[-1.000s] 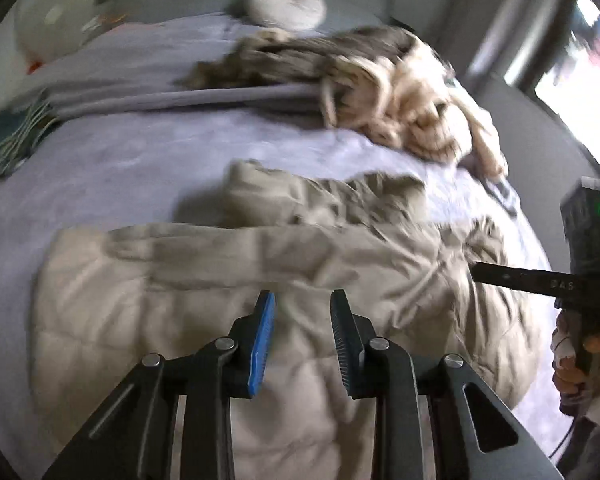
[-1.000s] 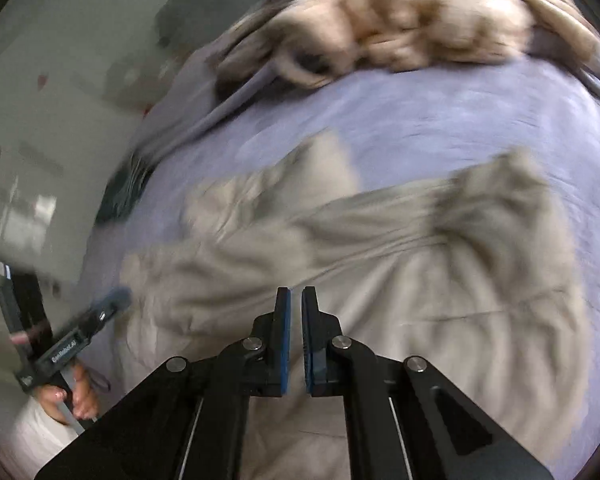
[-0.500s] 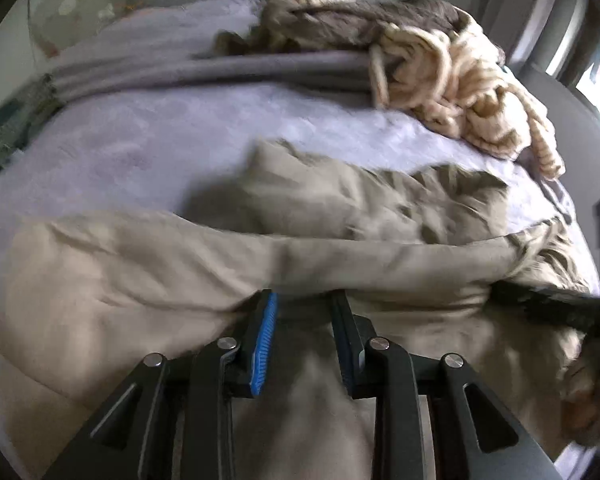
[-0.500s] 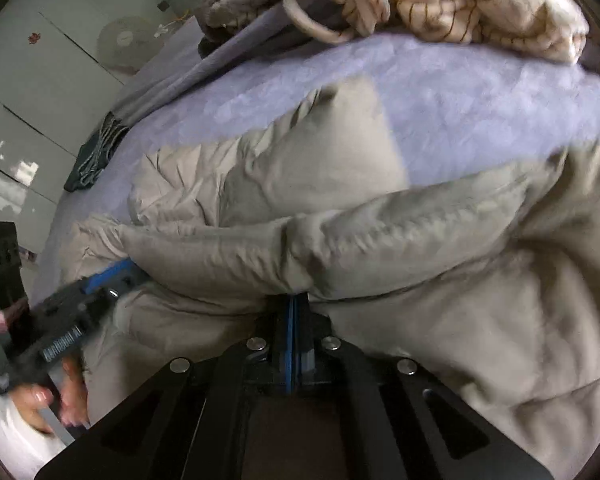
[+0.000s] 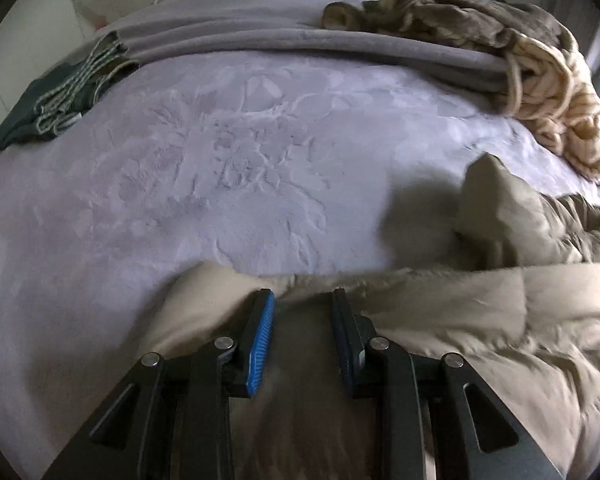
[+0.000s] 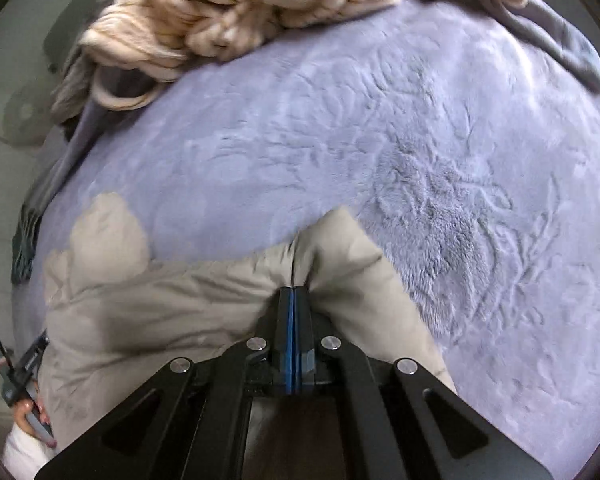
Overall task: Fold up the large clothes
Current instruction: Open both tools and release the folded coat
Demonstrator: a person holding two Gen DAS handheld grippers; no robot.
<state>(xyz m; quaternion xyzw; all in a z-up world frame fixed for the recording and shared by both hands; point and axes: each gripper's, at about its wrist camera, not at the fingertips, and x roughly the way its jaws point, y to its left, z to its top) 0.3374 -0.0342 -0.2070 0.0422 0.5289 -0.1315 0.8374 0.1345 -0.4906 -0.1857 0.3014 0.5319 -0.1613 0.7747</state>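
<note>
On the bed [image 5: 228, 168], under its lilac embossed cover, my two grippers work the edge of a beige padded jacket [image 5: 480, 320] that lies along the near side of the mattress. My right gripper [image 6: 294, 294] has its blue-lined jaws pressed together on a pinch of the jacket [image 6: 188, 292], the fabric bunching up to either side of the tips and rising in a small peak just beyond them. My left gripper [image 5: 302, 300] has its jaws standing apart, with the jacket's folded edge running across and under the tips (whether the pads actually touch cloth I cannot tell, since the area between them is dark and blurred). A loose flap of the jacket stands up to the right in the left wrist view, casting a shadow on the cover. At the far side of the bed a cream chunky-knit throw [image 6: 236, 4] is heaped over a grey-brown blanket [image 5: 472, 12], and a dark folded cloth [image 5: 56, 104] with pale striped edging sits at the far left edge. In the right wrist view, the left gripper's handle [image 6: 22, 368] shows at the lower left, held in my hand [image 6: 30, 414].
</note>
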